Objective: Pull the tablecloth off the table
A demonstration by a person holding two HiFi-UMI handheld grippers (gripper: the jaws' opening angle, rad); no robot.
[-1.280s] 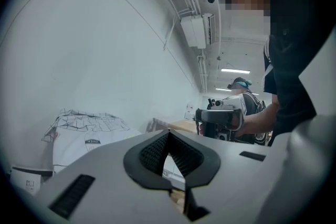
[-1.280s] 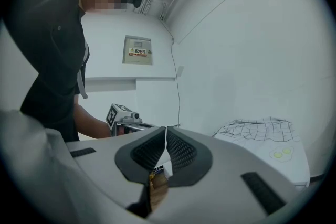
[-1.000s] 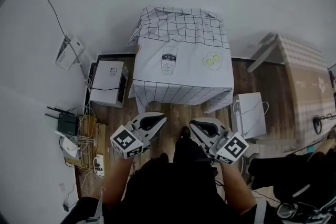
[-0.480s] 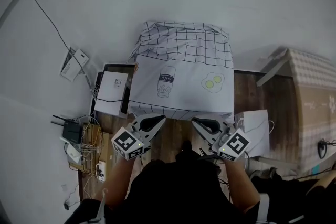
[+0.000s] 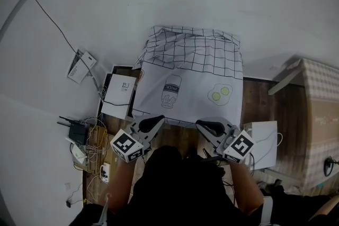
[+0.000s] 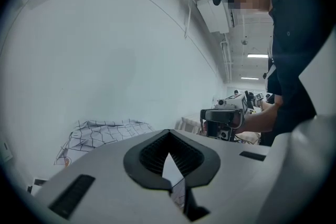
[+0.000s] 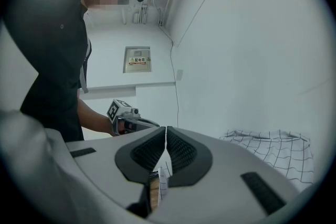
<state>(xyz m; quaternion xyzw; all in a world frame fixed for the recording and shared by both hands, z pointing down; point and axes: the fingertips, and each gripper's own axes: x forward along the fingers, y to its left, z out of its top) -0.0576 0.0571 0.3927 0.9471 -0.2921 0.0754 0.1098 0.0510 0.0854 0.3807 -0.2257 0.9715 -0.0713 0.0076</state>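
Tablecloth (image 5: 185, 74): white fabric with a black grid band, rumpled at the far edge, draped over a square tabletop. Prints: outlined bottle (image 5: 170, 91), lettering too small to read; two fried eggs (image 5: 219, 93). Left gripper (image 5: 158, 120) and right gripper (image 5: 201, 124): grey shells, ribbed black pads, jaws pressed together on nothing, tips by the near hem.

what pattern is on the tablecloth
Tablecloth: white with a black grid and two small drawings; best in head view.

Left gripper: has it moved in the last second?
Yes, forward: the left gripper is now at the tablecloth's near edge, which it was short of before.
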